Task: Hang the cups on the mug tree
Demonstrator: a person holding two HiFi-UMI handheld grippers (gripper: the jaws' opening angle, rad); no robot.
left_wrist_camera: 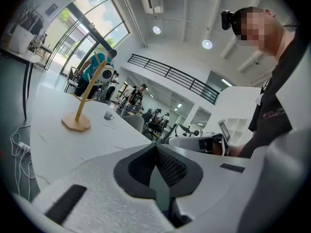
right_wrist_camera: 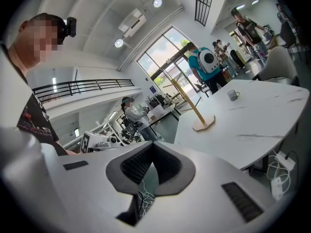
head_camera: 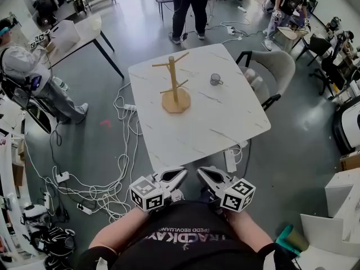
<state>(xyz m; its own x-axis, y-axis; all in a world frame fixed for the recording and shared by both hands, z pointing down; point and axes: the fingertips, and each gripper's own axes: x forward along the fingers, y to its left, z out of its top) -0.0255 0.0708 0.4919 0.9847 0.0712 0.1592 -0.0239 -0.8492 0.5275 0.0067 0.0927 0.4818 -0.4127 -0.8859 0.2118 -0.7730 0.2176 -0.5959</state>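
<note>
At the near edge of the white marble-patterned desk [head_camera: 225, 122], the head view shows the left gripper [head_camera: 171, 176] and right gripper [head_camera: 211, 176] side by side. One pale wooden mug tree [head_camera: 174, 86] and one small grey cup [head_camera: 216, 80] stand well ahead of the fingers, with the cup to the right.

In the left gripper view, the fingers are pressed together and empty. In the right gripper view, they are likewise closed on nothing.

No cup hangs yet. The step in hand looks like the first reach, and next the right fingers need to open and close on the cup.

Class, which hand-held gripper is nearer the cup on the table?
Right. The right hand-held gripper is at the near edge of the table, roughly in line with the cup; the left hand-held gripper is beside it, offset further left.
</note>
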